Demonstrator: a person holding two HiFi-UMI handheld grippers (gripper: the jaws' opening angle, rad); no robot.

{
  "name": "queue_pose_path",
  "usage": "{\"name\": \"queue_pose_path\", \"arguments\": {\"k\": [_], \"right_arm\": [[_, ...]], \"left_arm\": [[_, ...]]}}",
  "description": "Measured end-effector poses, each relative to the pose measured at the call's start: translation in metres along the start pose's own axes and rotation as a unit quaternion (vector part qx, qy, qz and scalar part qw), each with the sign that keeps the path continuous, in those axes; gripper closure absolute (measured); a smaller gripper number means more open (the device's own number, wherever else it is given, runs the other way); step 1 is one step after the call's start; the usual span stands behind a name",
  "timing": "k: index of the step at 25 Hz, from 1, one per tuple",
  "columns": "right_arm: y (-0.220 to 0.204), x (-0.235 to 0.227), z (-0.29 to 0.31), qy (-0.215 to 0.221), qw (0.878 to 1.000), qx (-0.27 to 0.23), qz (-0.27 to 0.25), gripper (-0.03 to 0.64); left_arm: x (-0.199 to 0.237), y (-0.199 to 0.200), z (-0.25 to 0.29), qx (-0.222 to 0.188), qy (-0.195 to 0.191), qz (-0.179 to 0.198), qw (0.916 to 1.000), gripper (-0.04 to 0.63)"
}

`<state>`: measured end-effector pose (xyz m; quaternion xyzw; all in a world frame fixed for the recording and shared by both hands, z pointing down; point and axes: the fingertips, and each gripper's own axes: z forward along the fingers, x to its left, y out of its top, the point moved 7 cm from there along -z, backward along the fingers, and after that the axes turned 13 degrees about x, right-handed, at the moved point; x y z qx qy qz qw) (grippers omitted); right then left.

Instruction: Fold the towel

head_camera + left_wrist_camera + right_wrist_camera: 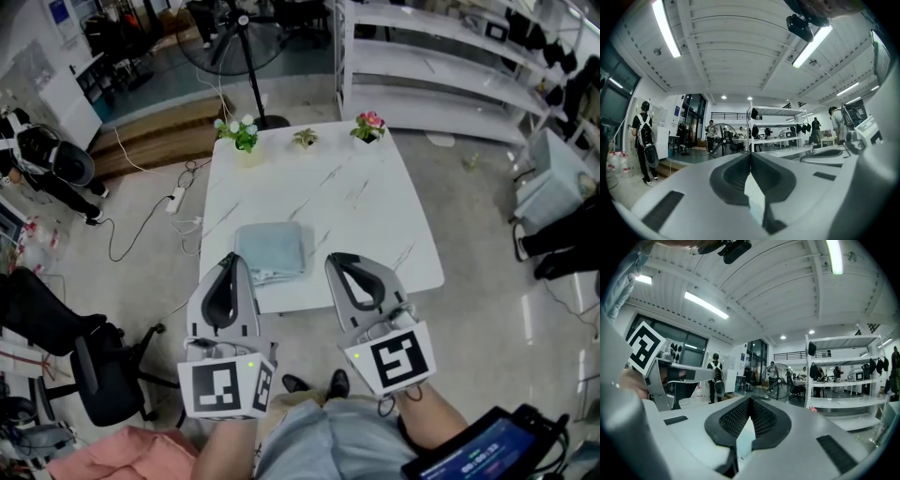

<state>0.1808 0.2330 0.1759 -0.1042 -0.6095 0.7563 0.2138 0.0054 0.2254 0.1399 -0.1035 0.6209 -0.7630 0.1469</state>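
Three small pots stand along the far edge of the white table (356,211): a white-flowered pot (246,136), a pot with a small green plant (305,139) and a pink-flowered pot (368,126). One pale blue towel (274,248) lies folded near the table's front edge, its near-left corner hidden behind the left gripper (234,259). The right gripper (339,260) is held to the towel's right, apart from it. Each of the two grippers has its jaws pressed together on nothing.

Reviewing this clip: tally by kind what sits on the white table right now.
Folded towel: 1
Potted plants: 3
Total: 4
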Motion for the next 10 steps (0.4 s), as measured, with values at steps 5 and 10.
{"name": "queue_pose_path", "arguments": {"k": [5, 10], "right_arm": [[0.0000, -0.0031, 0.0003, 0.000, 1.000, 0.001, -0.004, 0.600], [-0.0006, -0.0060, -0.0001, 0.001, 1.000, 0.002, -0.002, 0.600]], "left_arm": [[-0.0037, 0.0009, 0.0036, 0.002, -0.002, 0.002, 1.0000, 0.588], [-0.0080, 0.0019, 0.0065, 0.002, -0.004, 0.003, 1.0000, 0.588]]}}
